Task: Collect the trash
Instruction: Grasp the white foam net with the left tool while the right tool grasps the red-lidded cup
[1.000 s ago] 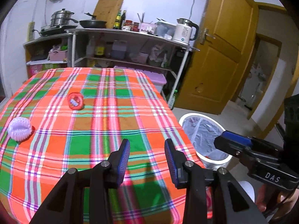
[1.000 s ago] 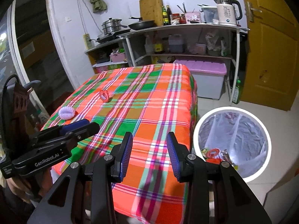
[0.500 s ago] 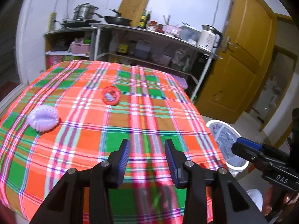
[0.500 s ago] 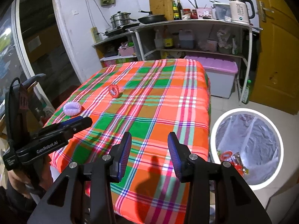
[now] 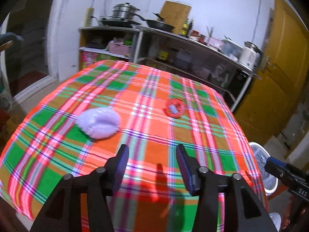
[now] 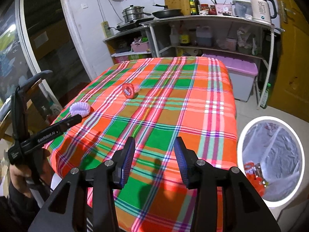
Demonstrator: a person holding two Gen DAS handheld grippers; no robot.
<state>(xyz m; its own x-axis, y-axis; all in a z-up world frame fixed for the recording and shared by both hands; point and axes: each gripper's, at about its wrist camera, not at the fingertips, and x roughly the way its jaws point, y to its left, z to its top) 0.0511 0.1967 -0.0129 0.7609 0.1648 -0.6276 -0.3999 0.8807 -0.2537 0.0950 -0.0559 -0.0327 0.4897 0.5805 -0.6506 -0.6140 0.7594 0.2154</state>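
We see a table under a plaid cloth of orange, green and pink filling the middle of both views. Behind it runs a grey metal shelf unit crowded with pots, bottles and a white kettle, and a yellow door stands at the right.

Only the right wrist view gives us the whole white bin, lined with a clear bag and standing on the floor just beside the table's right edge, with red and dark wrappers lying in its bottom. In the left wrist view we catch no more than a sliver of its rim past the table's corner.

Two bits of trash lie on the cloth, well apart from each other. The lilac ribbed piece sits near the left gripper, a little ahead of it and to its left. The red round wrapper lies further back, towards the middle of the table.

The left gripper hangs over the near edge of the table, its jaws opening, with only cloth between them. The right gripper is likewise spreading its jaws over the near edge and grasps nothing. Each view shows the other tool from the side: the right one has the left at its left edge, held in a hand.
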